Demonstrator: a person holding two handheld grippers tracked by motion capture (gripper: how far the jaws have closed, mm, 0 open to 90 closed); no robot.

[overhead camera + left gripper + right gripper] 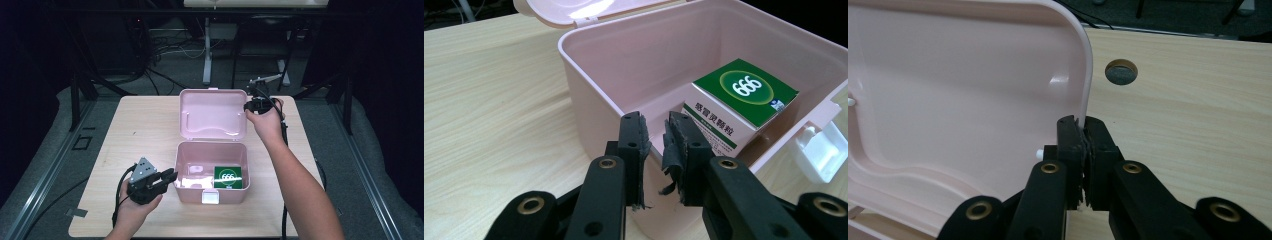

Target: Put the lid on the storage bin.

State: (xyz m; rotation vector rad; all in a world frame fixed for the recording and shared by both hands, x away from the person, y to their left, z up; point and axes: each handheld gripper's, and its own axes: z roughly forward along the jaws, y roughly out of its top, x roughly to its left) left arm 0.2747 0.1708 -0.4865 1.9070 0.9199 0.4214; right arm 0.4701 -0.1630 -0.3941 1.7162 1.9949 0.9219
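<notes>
A pink plastic box [182, 165] stands open at the middle of the wooden table, its lid [212, 112] raised behind it. Inside at the right lies a green and white medicine carton [228, 177] marked 666. My left gripper [172, 177] is at the box's front left corner; in the left gripper view its jaws [658, 137] are shut on the box's wall [589, 75], with the carton [744, 95] just beyond. My right gripper [248, 106] is at the lid's upper right corner, and the right gripper view shows it [1082, 127] shut on the lid's edge [1087, 75].
A white latch [210, 197] hangs at the box's front. Something pale lies in the box's left half [192, 182]. The table has a round cable hole [1121, 72] to the right of the lid. Beyond the table's far edge are desk legs and cables on the floor.
</notes>
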